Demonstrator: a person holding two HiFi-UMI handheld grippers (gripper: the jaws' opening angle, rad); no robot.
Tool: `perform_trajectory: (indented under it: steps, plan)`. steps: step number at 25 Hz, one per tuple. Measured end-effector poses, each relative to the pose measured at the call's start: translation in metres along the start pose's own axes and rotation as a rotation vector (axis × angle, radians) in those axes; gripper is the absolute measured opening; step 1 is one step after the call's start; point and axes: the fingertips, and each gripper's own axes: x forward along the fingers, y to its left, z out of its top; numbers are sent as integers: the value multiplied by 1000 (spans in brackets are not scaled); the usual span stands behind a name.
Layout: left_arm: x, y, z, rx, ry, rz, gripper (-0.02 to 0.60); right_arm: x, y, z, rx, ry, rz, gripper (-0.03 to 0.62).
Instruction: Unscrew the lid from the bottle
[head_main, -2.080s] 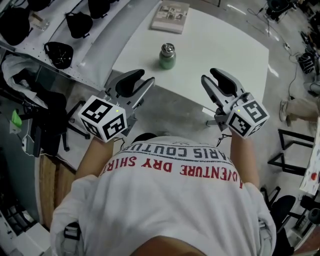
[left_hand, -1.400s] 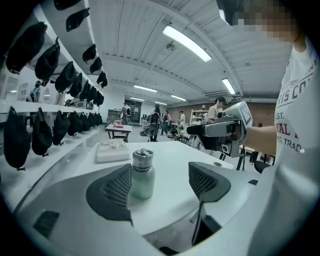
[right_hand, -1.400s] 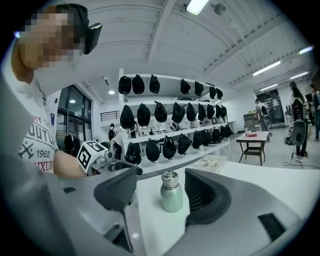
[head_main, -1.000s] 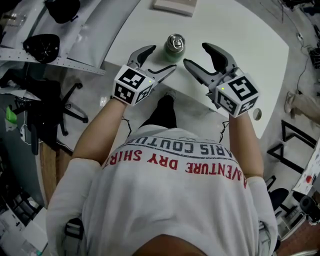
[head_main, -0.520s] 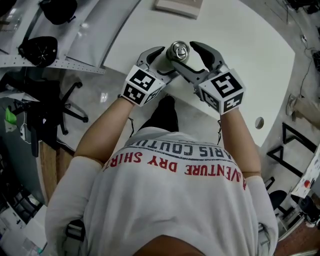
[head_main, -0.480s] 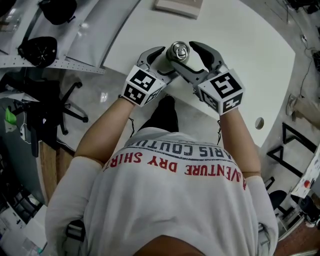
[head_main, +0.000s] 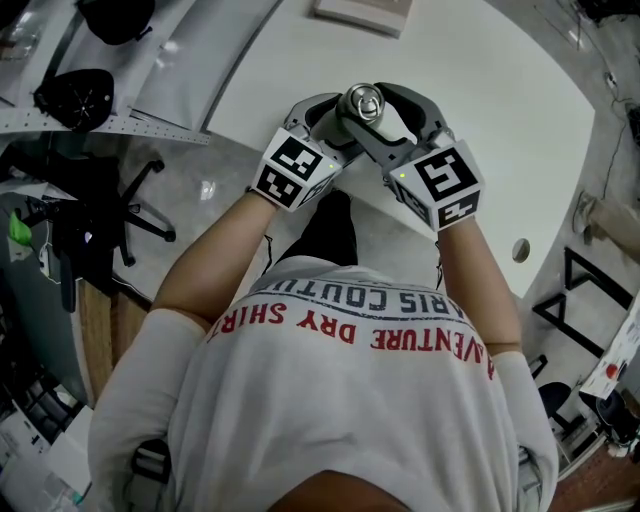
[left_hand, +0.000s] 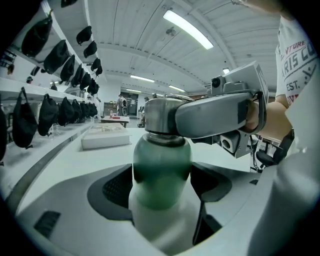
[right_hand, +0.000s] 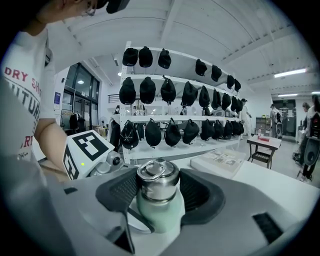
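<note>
A pale green bottle (left_hand: 161, 170) with a steel lid (head_main: 362, 101) stands upright near the front edge of the white table (head_main: 480, 90). My left gripper (head_main: 335, 122) comes from the left. Its pads press on both sides of the green body (right_hand: 160, 215), low down. My right gripper (head_main: 378, 110) comes from the right, higher up. Its jaws have just been closing and now sit against both sides of the steel lid (right_hand: 158, 182). In the left gripper view, the right gripper (left_hand: 215, 117) crosses in front of the lid (left_hand: 160, 115).
A book (head_main: 360, 12) lies at the table's far edge, behind the bottle. Shelves with several black caps (right_hand: 170, 95) run along the left side. A black office chair (head_main: 110, 220) stands on the floor to the left.
Both grippers came forward and down from the table's front edge to the bottle. In the last half second the right jaws narrowed onto the lid.
</note>
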Motion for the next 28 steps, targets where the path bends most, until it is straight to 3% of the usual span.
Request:
perform_trajectory:
  steps: [13,28]
  plan:
    - [1,-1,-1,16,4,-16,365,0,1,-1,-37,6,29,252]
    - [3,-4,-1,131,69,-222,364,0,0,-2,-100,22,125,252]
